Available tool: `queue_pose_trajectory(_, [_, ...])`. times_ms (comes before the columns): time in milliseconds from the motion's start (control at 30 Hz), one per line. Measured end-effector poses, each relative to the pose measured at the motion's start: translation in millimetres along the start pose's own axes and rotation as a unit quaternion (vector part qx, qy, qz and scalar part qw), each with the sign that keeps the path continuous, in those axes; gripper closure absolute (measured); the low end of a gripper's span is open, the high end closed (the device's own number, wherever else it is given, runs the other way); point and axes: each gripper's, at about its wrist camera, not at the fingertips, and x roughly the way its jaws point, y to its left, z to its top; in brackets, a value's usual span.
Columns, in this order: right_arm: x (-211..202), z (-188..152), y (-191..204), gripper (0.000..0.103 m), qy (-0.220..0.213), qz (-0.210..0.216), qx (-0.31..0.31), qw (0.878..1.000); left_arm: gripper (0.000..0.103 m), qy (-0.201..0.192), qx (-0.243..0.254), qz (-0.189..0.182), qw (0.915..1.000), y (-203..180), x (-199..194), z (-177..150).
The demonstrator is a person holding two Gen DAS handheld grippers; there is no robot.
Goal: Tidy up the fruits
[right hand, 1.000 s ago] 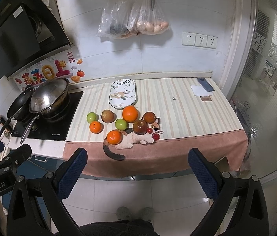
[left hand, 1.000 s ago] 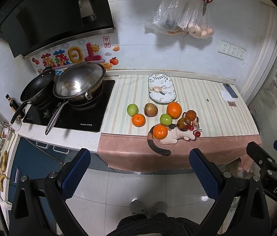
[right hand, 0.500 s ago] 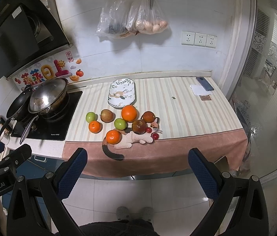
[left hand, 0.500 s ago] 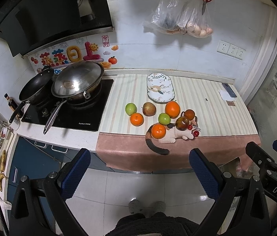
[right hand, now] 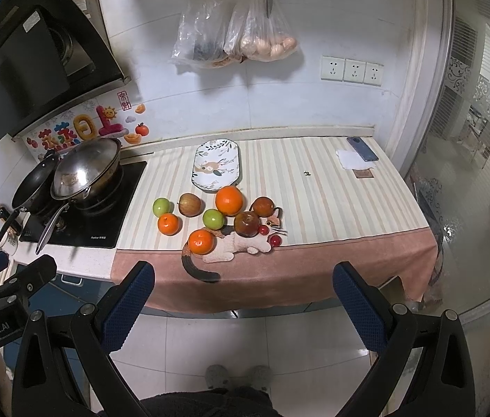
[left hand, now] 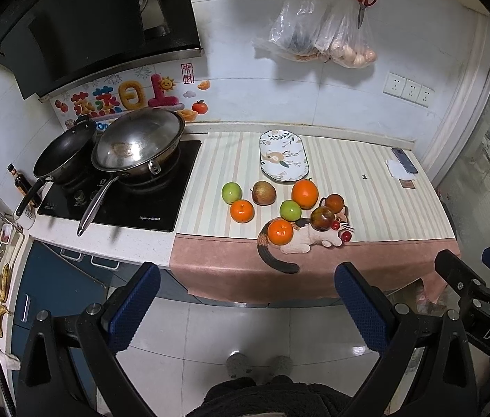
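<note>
Several fruits lie on the striped cloth: a big orange (left hand: 304, 193) (right hand: 229, 200), two small oranges (left hand: 242, 210) (left hand: 280, 231), two green apples (left hand: 231, 192) (left hand: 290, 210), a red-green apple (left hand: 264, 193), a dark red apple (left hand: 322, 218) and a brown fruit (left hand: 334, 202). An empty oval patterned plate (left hand: 283, 155) (right hand: 216, 165) lies behind them. My left gripper (left hand: 245, 302) and right gripper (right hand: 243, 300) are open and empty, held well in front of the counter over the floor.
Two pans (left hand: 137, 146) sit on the black hob (left hand: 123, 205) at left. A phone (left hand: 404, 165) and paper lie at the right end. Bags (left hand: 317, 38) and scissors hang on the wall. Two small red cherries (right hand: 269, 235) lie beside the cat print. A glass door stands at right.
Both views have shifted very slightly; the counter and fruits look a touch nearer. Nothing on the counter has moved. Both grippers stay open.
</note>
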Motion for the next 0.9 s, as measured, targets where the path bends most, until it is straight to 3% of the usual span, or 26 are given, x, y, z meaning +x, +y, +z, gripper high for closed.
queue_pose_trajectory(600, [11, 1, 5, 0.0, 0.005, 0.005, 0.015, 1.0, 0.0, -0.001, 0.0, -0.008, 1.0, 8, 5, 3])
queue_pose_trajectory(733, [26, -2, 7, 0.0, 0.009, 0.017, 0.041, 0.999, 0.0, -0.012, -0.009, -0.014, 0.9998, 20, 23, 10])
queue_pose_trajectory(900, [57, -7, 16, 0.0, 0.025, 0.029, 0.062, 0.997, 0.0, -0.017, 0.003, 0.008, 0.9998, 33, 60, 20])
